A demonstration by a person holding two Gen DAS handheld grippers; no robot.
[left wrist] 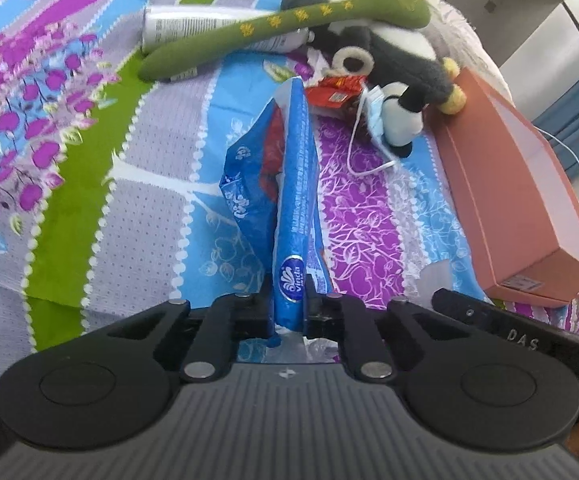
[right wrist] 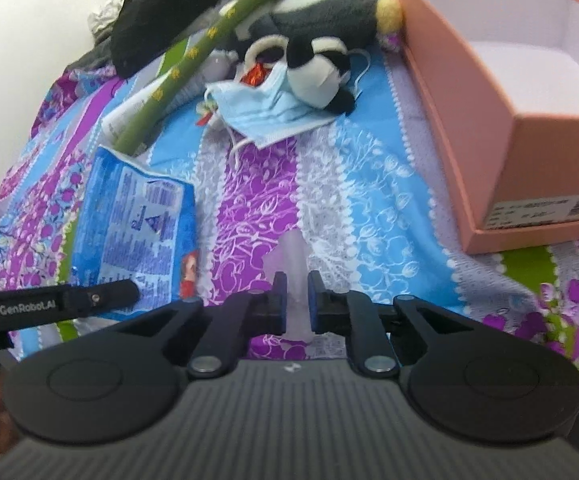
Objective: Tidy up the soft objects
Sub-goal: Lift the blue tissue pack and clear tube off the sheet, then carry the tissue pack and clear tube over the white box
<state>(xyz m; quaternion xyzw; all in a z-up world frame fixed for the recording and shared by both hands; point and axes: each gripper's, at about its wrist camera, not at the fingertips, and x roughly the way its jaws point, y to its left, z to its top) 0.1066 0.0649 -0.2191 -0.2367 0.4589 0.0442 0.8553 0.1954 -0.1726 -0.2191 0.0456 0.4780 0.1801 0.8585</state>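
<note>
My left gripper is shut on a blue tissue pack, which stands edge-on and crumpled above the patterned bedspread. The right wrist view shows that pack from its printed side, with one of the left gripper's fingers against it. My right gripper is shut on a thin translucent plastic piece that sticks out past the pads. Further back lie a black-and-white plush toy, a long green soft item with yellow flowers and a light blue face mask.
An open pink cardboard box with a white inside sits at the right on the bed. A white bottle lies under the green item, and a red wrapper by the plush. Dark cloth is heaped at the back.
</note>
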